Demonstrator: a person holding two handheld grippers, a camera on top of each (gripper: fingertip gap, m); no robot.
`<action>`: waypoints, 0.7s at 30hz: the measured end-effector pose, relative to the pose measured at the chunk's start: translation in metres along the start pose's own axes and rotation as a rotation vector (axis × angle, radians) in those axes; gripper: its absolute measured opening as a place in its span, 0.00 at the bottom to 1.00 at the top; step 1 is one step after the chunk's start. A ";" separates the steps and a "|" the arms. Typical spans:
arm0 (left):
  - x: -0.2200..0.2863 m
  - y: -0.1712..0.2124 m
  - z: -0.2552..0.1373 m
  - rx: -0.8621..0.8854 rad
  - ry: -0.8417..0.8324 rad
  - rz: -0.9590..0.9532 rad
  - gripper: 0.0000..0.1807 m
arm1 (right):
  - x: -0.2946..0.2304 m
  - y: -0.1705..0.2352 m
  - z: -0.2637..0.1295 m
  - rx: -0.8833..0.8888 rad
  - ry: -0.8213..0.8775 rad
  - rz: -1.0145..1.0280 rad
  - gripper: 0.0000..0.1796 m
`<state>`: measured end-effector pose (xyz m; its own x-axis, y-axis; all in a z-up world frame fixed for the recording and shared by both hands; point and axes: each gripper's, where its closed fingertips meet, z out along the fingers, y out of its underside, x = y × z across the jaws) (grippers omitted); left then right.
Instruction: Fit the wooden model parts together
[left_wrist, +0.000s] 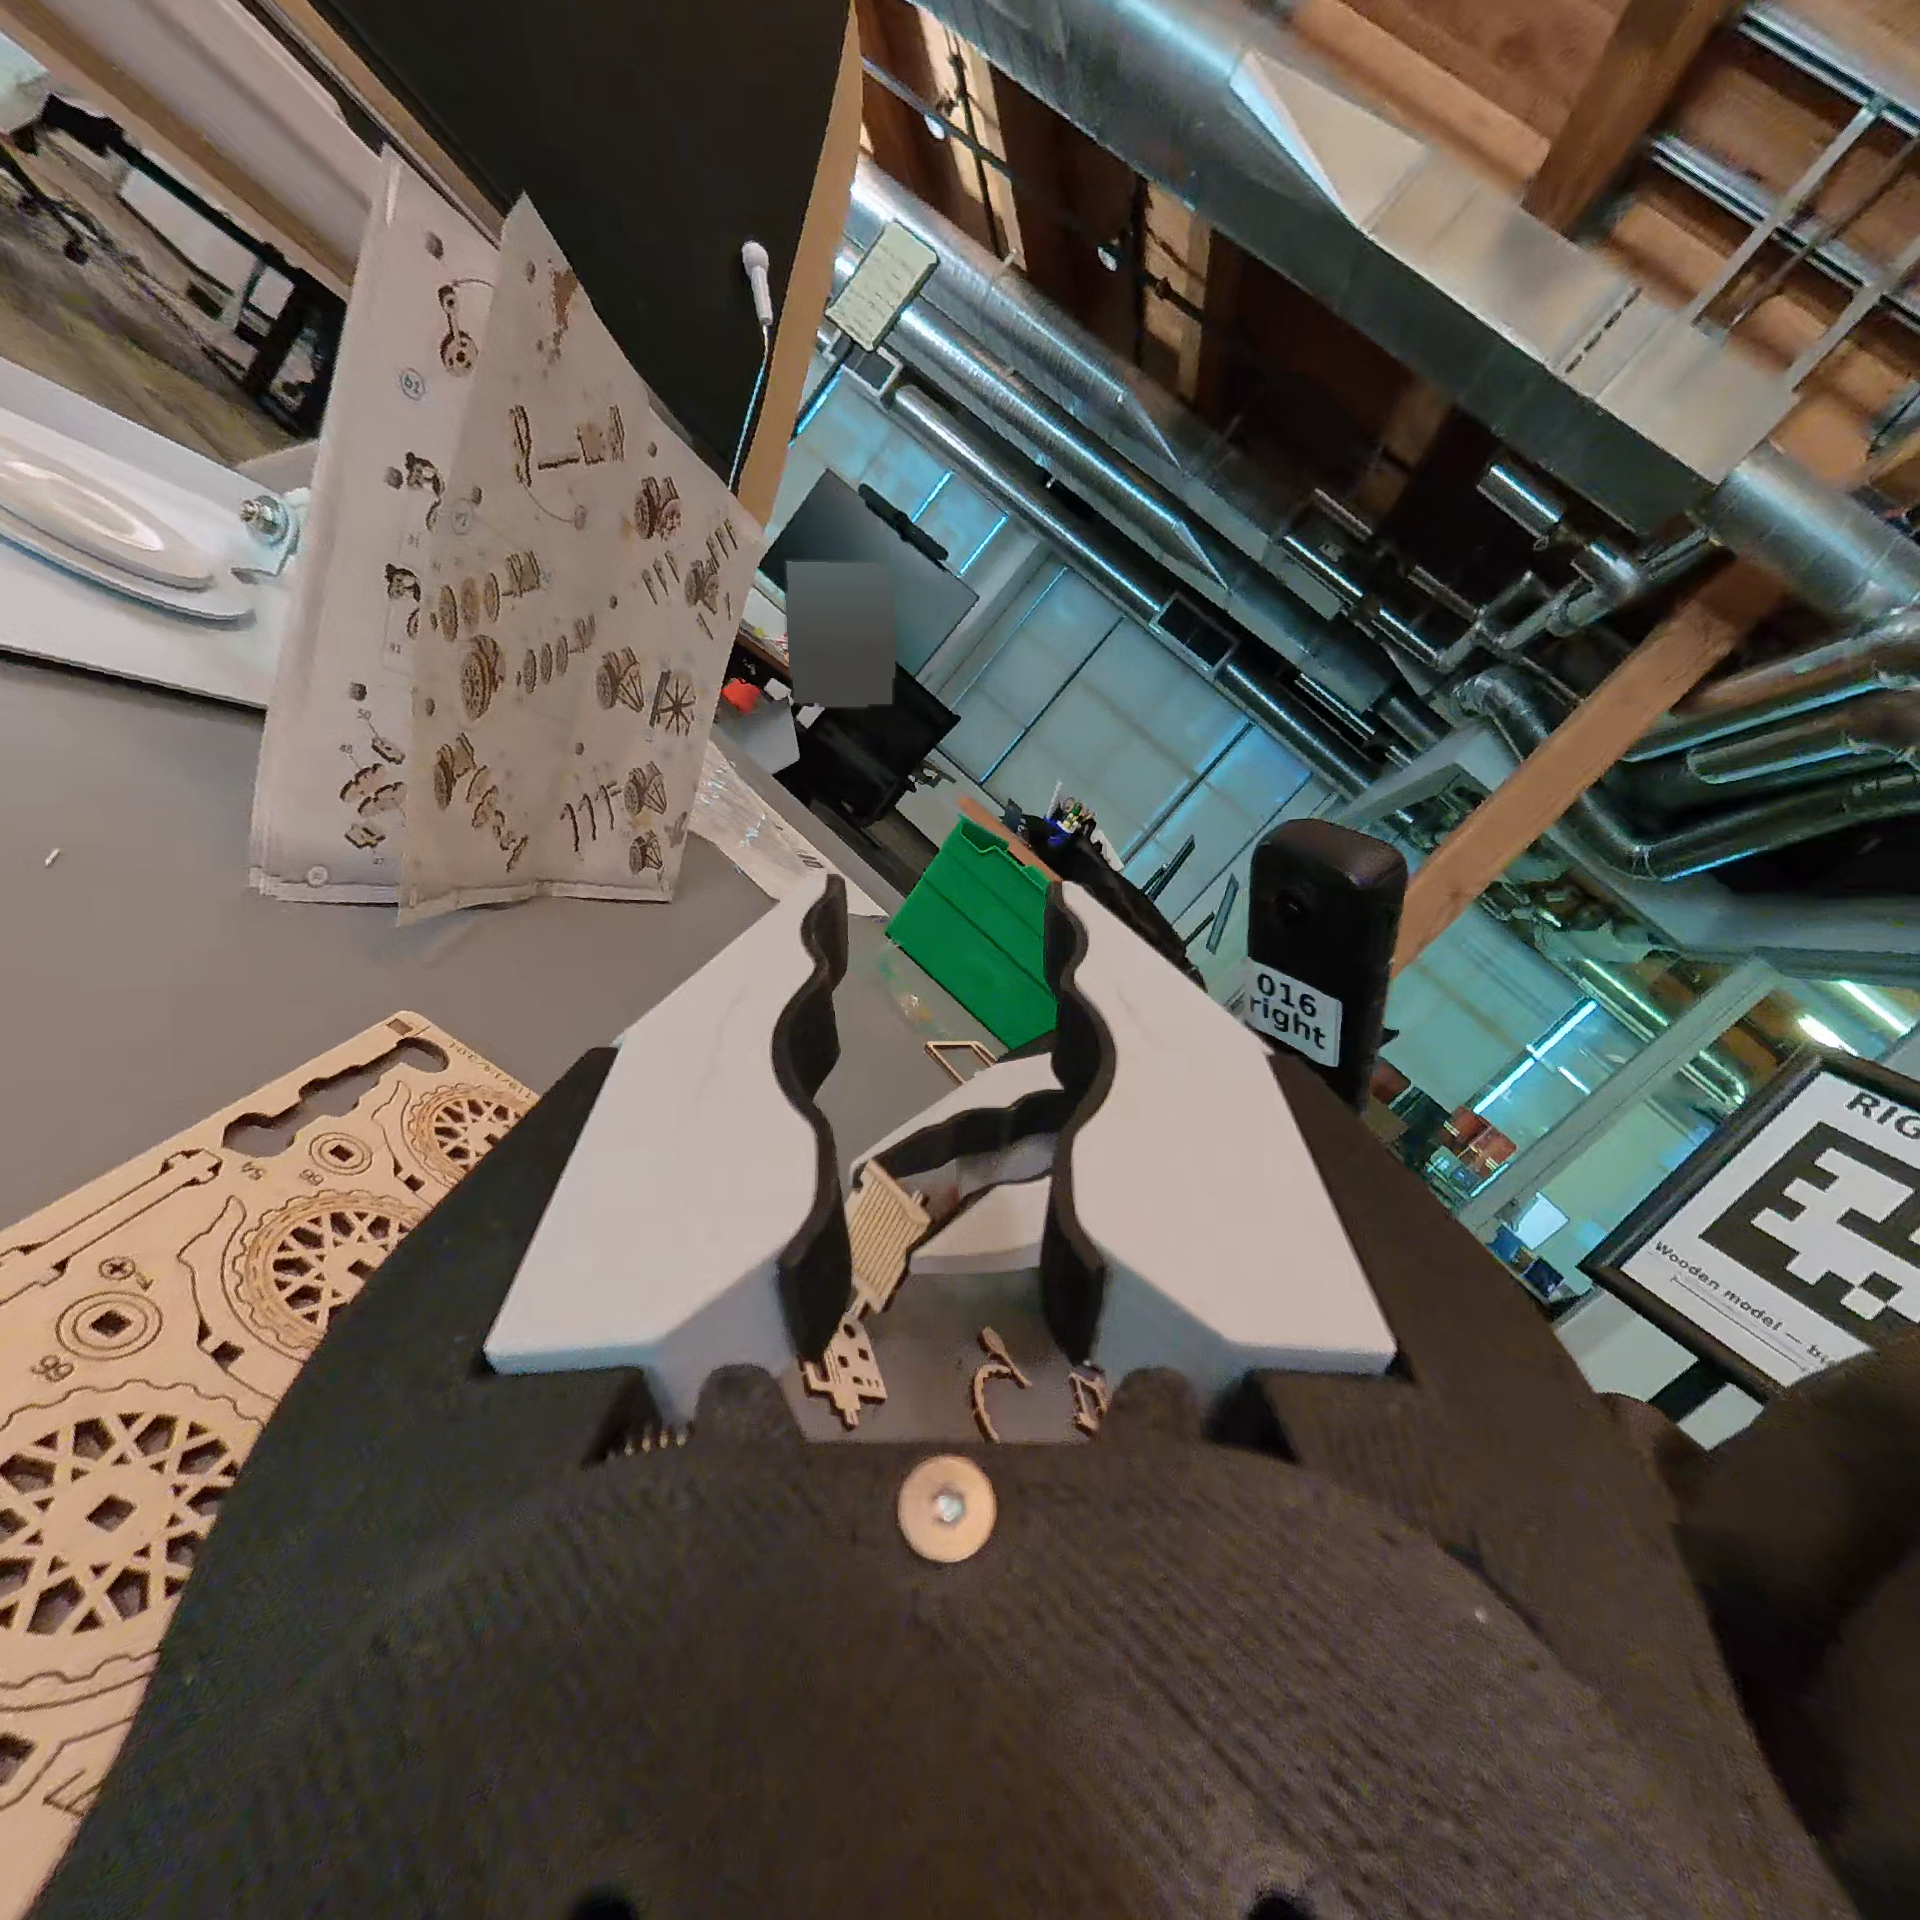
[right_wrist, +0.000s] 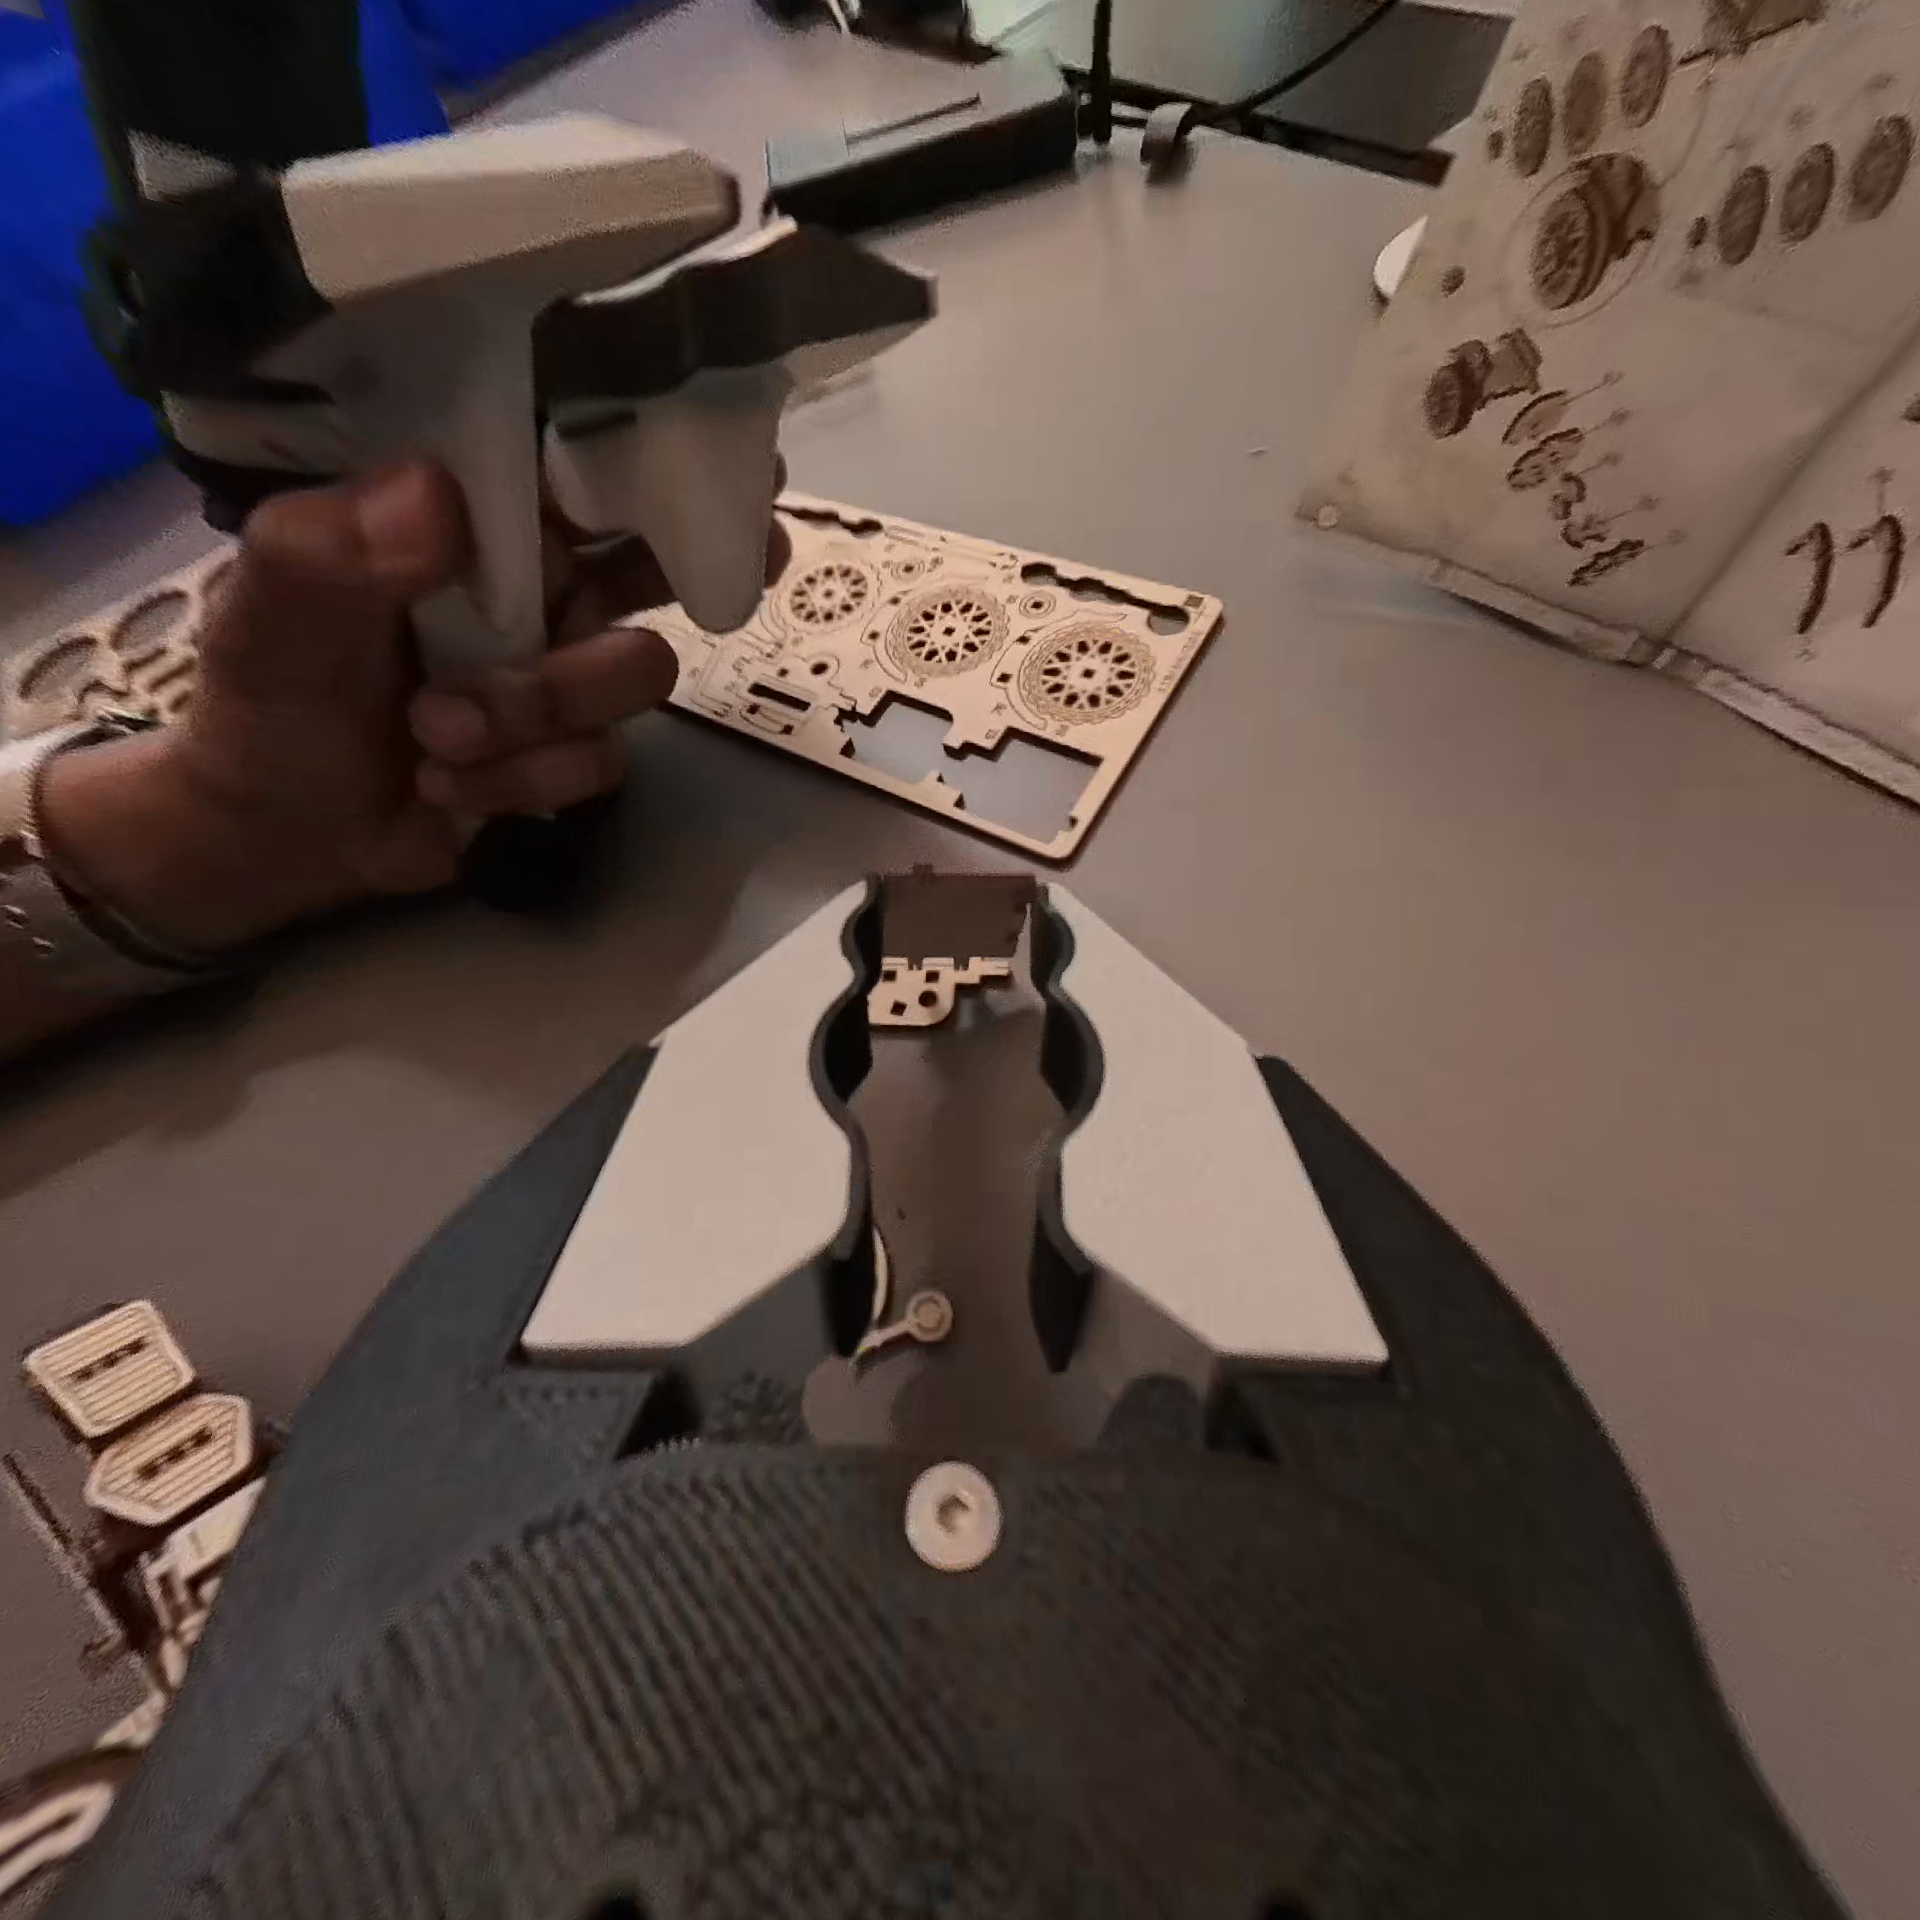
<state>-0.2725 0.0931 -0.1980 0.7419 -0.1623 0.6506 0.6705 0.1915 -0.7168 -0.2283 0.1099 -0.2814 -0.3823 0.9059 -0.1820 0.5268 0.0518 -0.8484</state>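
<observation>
My right gripper (right_wrist: 954, 899) is shut on a small wooden model part (right_wrist: 951, 951), a boxy piece with square holes, held at the fingertips above the grey table (right_wrist: 1351, 987). My left gripper (left_wrist: 945, 914) is open and empty and tilts upward. It also shows in the right wrist view (right_wrist: 582, 301), held by a hand at upper left. In the left wrist view the right gripper's fingers (left_wrist: 982, 1127) sit low between my left fingers, with a slatted wooden part (left_wrist: 883, 1226) at their tip. A laser-cut wooden sheet (right_wrist: 987, 665) with wheel shapes lies flat behind; it also shows at the left wrist view's lower left (left_wrist: 156, 1351).
An open instruction booklet (left_wrist: 499, 623) stands on the table, on the right in the right wrist view (right_wrist: 1662, 364). Loose slatted wooden parts (right_wrist: 135, 1403) lie at front left. Small loose parts (left_wrist: 847, 1371) lie under the left gripper. A green bin (left_wrist: 977, 956) sits beyond the table edge. Some 10 cm of space lies between my two pairs of fingers.
</observation>
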 end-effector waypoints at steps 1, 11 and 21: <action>0.000 0.001 0.001 -0.007 -0.003 0.005 0.20 | -0.002 0.001 0.003 -0.015 0.012 -0.023 0.16; -0.002 0.003 0.002 -0.019 -0.005 -0.007 0.19 | -0.012 0.001 0.005 -0.039 0.055 -0.097 0.16; -0.003 0.005 0.004 -0.030 -0.011 0.001 0.19 | -0.011 0.005 0.007 -0.061 0.083 -0.112 0.16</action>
<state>-0.2713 0.0981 -0.2019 0.7424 -0.1513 0.6526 0.6699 0.1621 -0.7245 -0.2270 0.0978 -0.2868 -0.3784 0.9246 -0.0439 0.5304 0.1778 -0.8289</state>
